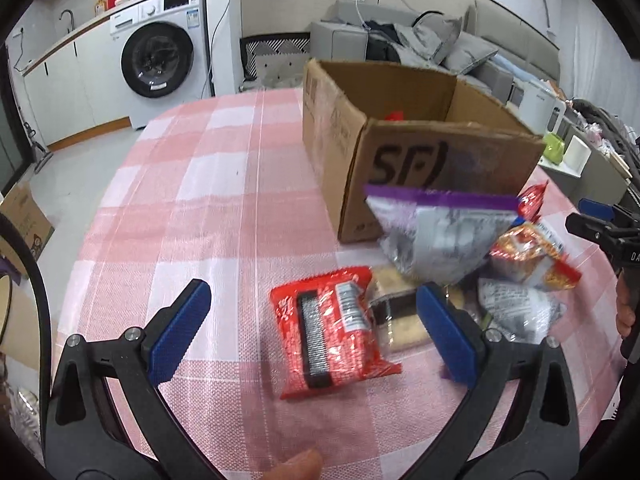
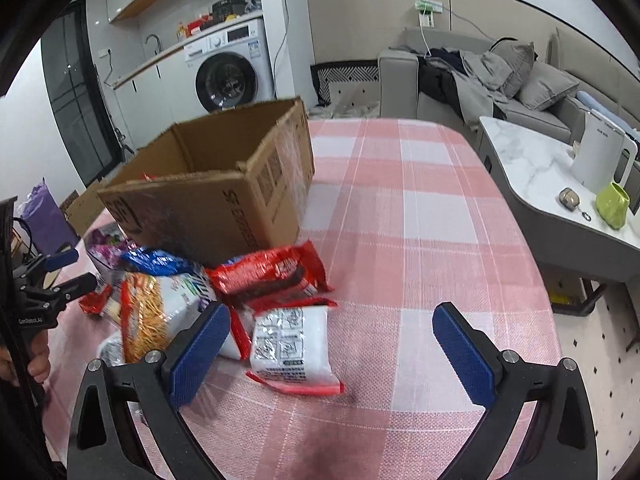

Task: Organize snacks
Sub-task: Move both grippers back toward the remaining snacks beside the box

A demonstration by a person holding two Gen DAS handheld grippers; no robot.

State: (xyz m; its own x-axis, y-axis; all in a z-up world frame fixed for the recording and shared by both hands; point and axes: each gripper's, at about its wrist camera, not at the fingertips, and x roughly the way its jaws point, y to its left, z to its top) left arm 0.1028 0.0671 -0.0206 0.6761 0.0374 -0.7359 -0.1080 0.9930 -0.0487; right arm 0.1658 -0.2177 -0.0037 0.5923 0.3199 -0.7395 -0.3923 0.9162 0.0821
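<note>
Checked tablecloth (image 1: 180,184); cardboard box (image 1: 400,160), red packet (image 1: 394,115) inside.

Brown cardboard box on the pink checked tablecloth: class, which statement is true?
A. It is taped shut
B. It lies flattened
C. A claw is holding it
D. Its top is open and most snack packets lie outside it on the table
D: the brown cardboard box stands open-topped, while snack packets such as the red packet lie on the pink checked tablecloth beside it.
</note>
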